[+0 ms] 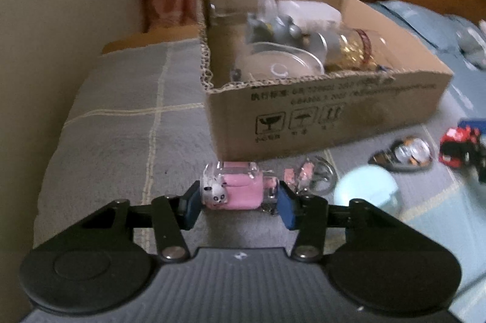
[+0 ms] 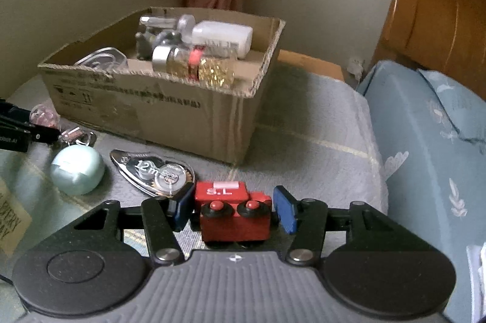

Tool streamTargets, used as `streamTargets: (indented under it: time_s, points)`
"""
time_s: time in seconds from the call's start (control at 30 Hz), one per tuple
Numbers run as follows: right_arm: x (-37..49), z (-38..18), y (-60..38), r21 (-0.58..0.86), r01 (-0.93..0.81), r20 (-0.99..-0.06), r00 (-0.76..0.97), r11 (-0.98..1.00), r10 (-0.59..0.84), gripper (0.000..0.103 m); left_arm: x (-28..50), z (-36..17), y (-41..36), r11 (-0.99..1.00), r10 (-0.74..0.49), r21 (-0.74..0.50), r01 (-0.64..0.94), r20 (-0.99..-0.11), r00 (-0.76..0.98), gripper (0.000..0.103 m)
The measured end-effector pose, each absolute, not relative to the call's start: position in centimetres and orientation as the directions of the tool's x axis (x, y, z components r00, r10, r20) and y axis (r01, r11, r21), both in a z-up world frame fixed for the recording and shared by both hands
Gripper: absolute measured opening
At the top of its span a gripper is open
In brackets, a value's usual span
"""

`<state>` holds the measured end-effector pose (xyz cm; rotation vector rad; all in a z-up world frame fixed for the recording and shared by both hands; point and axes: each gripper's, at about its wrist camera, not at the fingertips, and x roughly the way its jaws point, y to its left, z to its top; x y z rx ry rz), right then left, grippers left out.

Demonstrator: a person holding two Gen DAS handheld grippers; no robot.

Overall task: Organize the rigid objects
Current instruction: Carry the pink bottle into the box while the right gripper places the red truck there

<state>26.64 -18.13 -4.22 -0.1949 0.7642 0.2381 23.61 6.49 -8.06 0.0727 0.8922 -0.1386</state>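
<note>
A small clear bottle charm [image 1: 240,192] with pink filling and a tiny white animal figure lies sideways between the blue pads of my left gripper [image 1: 238,193], which is shut on it just above the grey bedspread. Its keyring and pink trinkets [image 1: 316,175] trail to the right. In the right wrist view a red wooden toy train [image 2: 235,222] with black wheels sits between the blue pads of my right gripper [image 2: 233,198], and both pads touch its sides. An open cardboard box [image 1: 319,116] [image 2: 152,110] stands just behind both grippers.
The box holds a glitter jar [image 2: 209,68], a white bottle [image 2: 224,36], a clear dish [image 1: 279,65] and grey figures. On the bedspread lie a mint round case [image 2: 77,171] and a correction tape [image 2: 155,169]. A blue pillow [image 2: 425,156] and wooden headboard [image 2: 440,19] stand to the right.
</note>
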Motion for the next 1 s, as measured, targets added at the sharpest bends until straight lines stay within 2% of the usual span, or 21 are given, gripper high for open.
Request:
streamTargets:
  time_s: [0.3,0.6,0.8,1.0]
  points:
    - [25.3,-1.3,-18.1,-0.09,-0.354,-0.703,0.685,0.931,0.192,0.061,23.0,-4.1,6.3,0.947,-0.16,0.037,0.319,-0.806,0.57,0.05]
    - [24.5,1.3,-17.4,-0.134,-0.397,-0.689,0.696,0.908,0.203,0.061,23.0,0.0,5.9,0.909,-0.203,0.058,0.413,-0.805,0.558,0.05]
    - [24.7,3.1,-16.9,-0.143,-0.427,-0.67,0.705,0.893,0.23,0.061,23.8,4.0,5.7,0.906,-0.261,0.033,0.422,-0.741,0.619,0.05]
    - [26.2,4.5,-16.1,-0.132,-0.446,-0.648,0.715,0.885,0.263,0.061,26.3,6.9,4.4,0.896,-0.266,0.073,0.438,-0.7,0.662,0.05]
